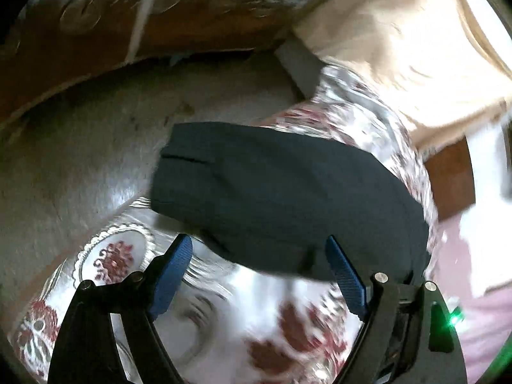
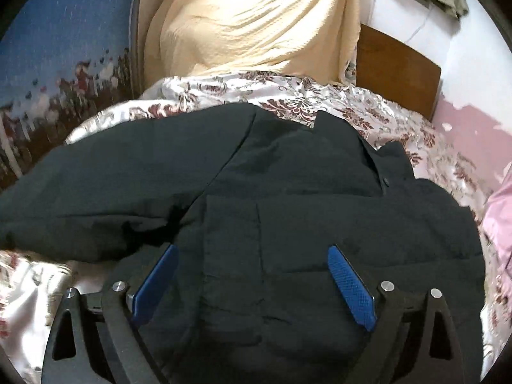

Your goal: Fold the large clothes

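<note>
A dark navy shirt (image 2: pixel 288 198) lies spread on a floral satin bedspread (image 2: pixel 288 102); a button shows on its placket. In the left wrist view a sleeve or edge of the shirt (image 1: pixel 281 192) hangs over the bed's side above the floor. My left gripper (image 1: pixel 259 249) is open, its blue pads either side of the shirt's near edge, nothing held. My right gripper (image 2: pixel 252 256) is open just above the shirt's body, blue pads wide apart, nothing held.
A cream blanket (image 2: pixel 256 16) lies bunched at the head of the bed. A brown wooden headboard (image 2: pixel 396 70) stands by a pink and white wall (image 2: pixel 464 121). Grey floor (image 1: pixel 96 134) lies beside the bed. A blue patterned cloth (image 2: pixel 64 48) is on the left.
</note>
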### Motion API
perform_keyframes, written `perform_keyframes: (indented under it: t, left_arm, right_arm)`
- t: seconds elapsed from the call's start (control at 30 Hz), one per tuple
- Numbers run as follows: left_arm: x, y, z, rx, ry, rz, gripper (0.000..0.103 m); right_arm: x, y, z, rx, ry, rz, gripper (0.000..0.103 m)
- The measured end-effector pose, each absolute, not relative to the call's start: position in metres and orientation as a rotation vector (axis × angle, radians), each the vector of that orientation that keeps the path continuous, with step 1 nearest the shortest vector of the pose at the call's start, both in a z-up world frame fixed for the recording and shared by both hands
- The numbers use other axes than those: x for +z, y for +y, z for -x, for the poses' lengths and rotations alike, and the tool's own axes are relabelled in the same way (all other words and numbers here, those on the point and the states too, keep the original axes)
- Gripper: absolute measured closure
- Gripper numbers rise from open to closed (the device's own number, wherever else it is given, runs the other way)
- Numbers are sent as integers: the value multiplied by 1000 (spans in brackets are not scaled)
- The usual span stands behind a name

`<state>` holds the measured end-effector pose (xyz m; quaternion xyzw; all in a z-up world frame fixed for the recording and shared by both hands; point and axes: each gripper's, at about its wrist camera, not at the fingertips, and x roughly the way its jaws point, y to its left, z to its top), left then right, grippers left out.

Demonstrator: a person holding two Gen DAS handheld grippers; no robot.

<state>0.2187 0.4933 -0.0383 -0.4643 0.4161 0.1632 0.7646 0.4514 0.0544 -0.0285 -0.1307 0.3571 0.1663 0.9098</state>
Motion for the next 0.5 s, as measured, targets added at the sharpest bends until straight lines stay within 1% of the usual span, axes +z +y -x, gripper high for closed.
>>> perform_keyframes:
  t: [0.1,0.23,0.4,0.5]
  left_arm:
    - [-48,505,-220,403,938,978,22]
    - [-42,491,-227,434,950,862,22]
    - [-42,481,-236,449,952,907,22]
    - [-44,477,-245,479,942,860,22]
  right_arm:
    - [-37,48,-459,321,762,240,8]
    - [-44,33,-465,328,781,186,8]
    - [-46,34,-463,327,766,189,8]
    - [-46,35,-463,330,764,196,8]
